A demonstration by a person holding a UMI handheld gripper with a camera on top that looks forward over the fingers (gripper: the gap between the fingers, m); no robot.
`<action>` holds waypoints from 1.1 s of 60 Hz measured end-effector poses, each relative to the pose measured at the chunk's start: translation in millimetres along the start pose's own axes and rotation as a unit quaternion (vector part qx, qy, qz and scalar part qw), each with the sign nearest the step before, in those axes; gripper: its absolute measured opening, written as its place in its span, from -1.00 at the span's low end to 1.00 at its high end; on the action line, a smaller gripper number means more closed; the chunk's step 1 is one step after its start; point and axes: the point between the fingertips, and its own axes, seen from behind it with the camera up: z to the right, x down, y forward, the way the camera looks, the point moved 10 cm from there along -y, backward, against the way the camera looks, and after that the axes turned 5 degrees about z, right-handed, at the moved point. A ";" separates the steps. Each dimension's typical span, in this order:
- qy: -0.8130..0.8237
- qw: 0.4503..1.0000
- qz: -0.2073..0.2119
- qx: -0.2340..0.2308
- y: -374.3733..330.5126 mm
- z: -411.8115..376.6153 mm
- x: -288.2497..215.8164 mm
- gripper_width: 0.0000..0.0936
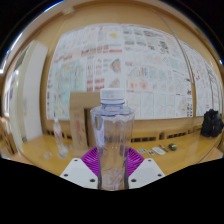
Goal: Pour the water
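A clear plastic bottle (113,135) with a white cap stands upright between my fingers. It is lifted in front of the camera, above the wooden table (190,150). My gripper (113,167) is shut on the bottle's lower body, and the purple pads (93,160) press against both of its sides. The bottle's base is hidden below the fingers. A clear glass (62,136) stands on the table to the left, beyond the fingers.
A brown cardboard box (84,108) leans behind the bottle. Sheets of printed paper (130,60) cover the wall at the back. A black object (211,123) sits at the far right, and small items (160,150) lie on the table right of the fingers.
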 end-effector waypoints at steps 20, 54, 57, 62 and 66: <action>-0.017 0.992 -0.124 0.016 8.7 36.9 147.4 -0.38; -0.026 0.980 -0.188 0.055 -36.9 33.5 130.4 0.82; -0.028 0.980 -0.189 0.059 -55.2 29.3 120.6 0.81; -0.024 0.979 -0.193 0.064 -93.0 15.7 101.6 0.81; -0.028 0.977 -0.199 0.067 -129.9 2.9 89.3 0.82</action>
